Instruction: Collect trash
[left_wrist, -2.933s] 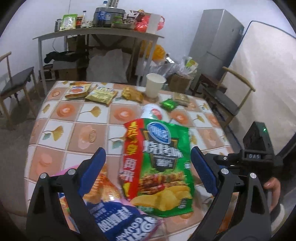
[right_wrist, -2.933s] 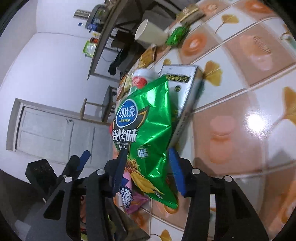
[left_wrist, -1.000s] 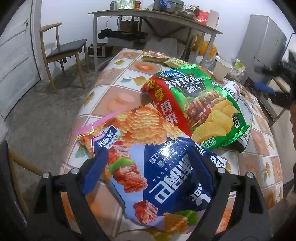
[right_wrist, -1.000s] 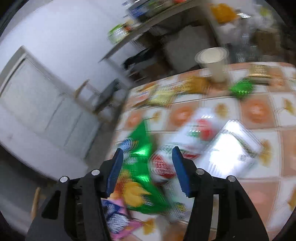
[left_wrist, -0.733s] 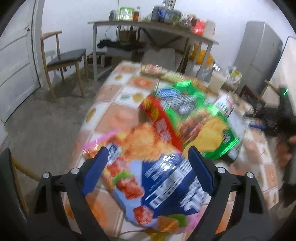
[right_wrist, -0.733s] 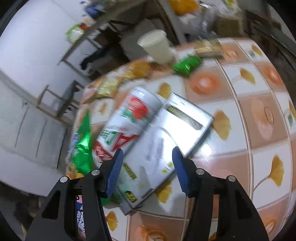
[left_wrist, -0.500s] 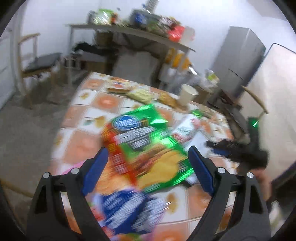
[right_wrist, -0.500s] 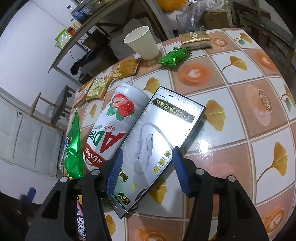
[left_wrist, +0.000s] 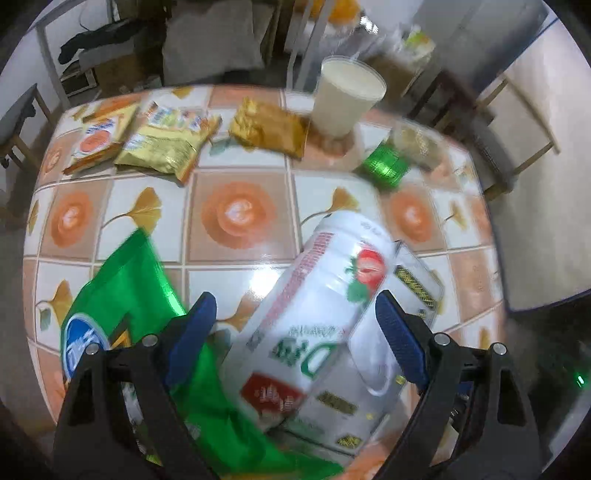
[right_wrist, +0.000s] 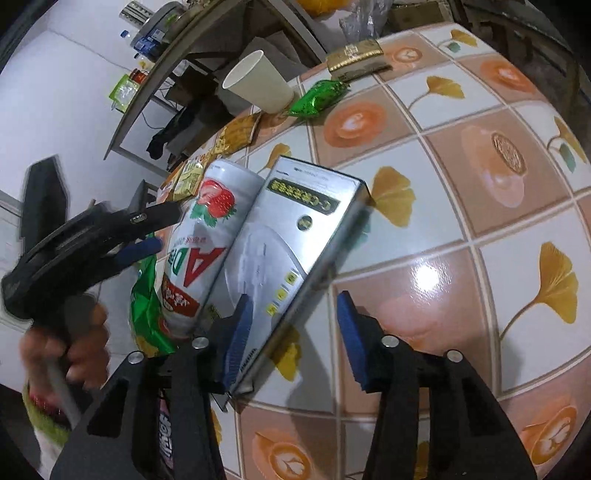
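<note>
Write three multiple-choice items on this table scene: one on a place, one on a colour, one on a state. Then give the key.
1. Where does the paper cup stand?
A. far edge of the table
B. on the white box
C. on the floor

2. What colour is the small wrapper beside the cup?
A. blue
B. green
C. red

3. How is the strawberry bottle?
A. upright
B. lying on its side
C. in the cup

Key: A, it sits beyond the snack packets; B, shiny green foil; B, it lies against the white box.

Glossy tiled tablecloth (right_wrist: 436, 280), shiny foil chip bag (left_wrist: 122, 295) (crinkled), matt paper cup (left_wrist: 347, 96)
</note>
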